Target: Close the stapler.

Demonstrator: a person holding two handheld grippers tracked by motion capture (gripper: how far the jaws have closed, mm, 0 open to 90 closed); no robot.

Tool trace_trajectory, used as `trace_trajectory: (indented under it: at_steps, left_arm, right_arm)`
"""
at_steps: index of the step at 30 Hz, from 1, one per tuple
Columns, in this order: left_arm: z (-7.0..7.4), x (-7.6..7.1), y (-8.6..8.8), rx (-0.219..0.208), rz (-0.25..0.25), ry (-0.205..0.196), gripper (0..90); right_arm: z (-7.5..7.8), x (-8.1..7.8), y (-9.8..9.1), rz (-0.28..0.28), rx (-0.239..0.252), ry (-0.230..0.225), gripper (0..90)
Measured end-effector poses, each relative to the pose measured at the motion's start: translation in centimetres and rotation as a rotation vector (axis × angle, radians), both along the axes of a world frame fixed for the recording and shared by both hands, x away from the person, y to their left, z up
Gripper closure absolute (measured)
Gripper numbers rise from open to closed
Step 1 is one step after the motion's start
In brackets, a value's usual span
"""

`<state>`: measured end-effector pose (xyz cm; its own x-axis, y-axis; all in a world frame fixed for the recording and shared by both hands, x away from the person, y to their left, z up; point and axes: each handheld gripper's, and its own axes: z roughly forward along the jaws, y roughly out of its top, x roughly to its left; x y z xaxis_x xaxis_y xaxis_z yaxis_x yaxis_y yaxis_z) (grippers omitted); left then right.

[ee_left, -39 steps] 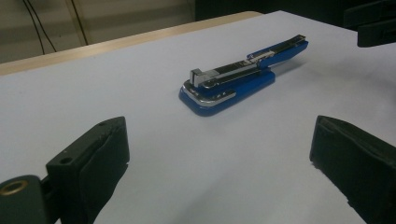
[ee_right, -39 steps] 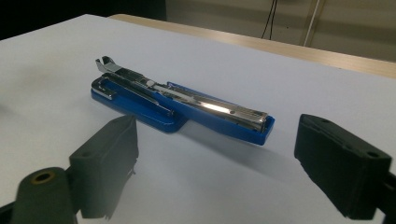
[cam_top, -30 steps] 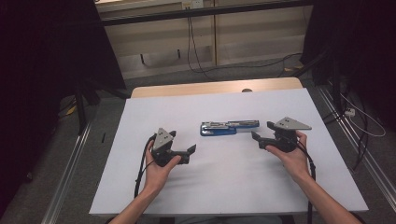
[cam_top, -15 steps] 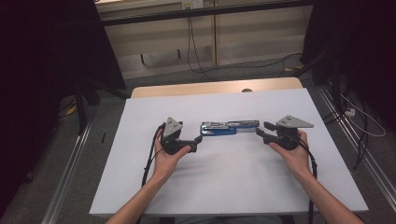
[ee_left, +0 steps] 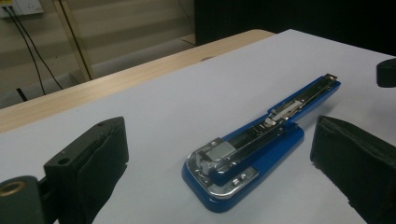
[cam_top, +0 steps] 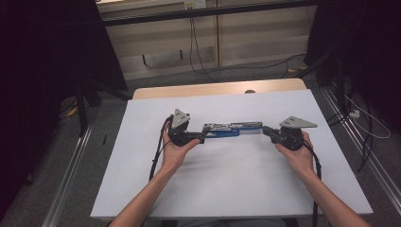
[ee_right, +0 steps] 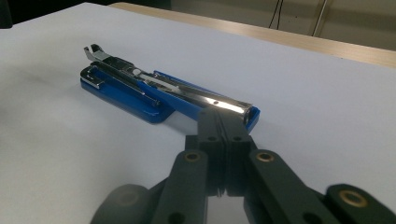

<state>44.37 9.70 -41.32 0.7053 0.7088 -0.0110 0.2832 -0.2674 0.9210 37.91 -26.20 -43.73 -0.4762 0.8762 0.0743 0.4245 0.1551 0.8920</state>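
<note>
A blue and chrome stapler, folded open flat, lies across the middle of the white table top. My left gripper is at its left end and stands open. In the left gripper view the stapler's base lies between and just beyond the wide jaws, untouched. My right gripper is at the stapler's right end. Its jaws have just been closing and now press together with nothing between them. In the right gripper view its tip sits at the end of the stapler.
A strip of bare wooden table runs along the far edge of the white sheet. Cables hang over the floor beyond it, and metal rails flank the table. A cable trails from each gripper along the forearms.
My left hand has moved right and away from me, up to the stapler's left end. The right gripper's jaws have gone from open to shut, and that hand has stayed put.
</note>
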Motion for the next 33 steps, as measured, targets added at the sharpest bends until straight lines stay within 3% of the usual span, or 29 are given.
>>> trace_trajectory:
  at_steps: [4, 8, 19, 25, 33]
  left_arm:
    - [-0.5, 0.4, 0.2, 0.003, 0.008, 0.014, 4.4]
    - [-1.0, 0.6, 0.4, 0.026, 0.029, 0.063, 3.8]
    - [-1.7, 0.7, -0.4, 0.044, 0.013, 0.075, 15.0]
    - [-1.8, 0.4, -0.9, 0.04, -0.02, 0.087, 30.5]
    - [-1.9, 0.3, -1.1, 0.058, -0.056, 0.106, 62.4]
  right_arm:
    - [-0.1, 0.1, 0.1, 0.006, -0.012, 0.007, 90.0]
    - [-0.3, 0.4, 0.2, 0.006, -0.017, 0.014, 90.0]
    - [-1.1, 1.0, 0.4, 0.003, -0.051, 0.049, 90.0]
    - [-1.1, 1.0, 0.3, 0.001, -0.057, 0.055, 90.0]
    - [-1.1, 1.2, 0.3, 0.0, -0.061, 0.068, 90.0]
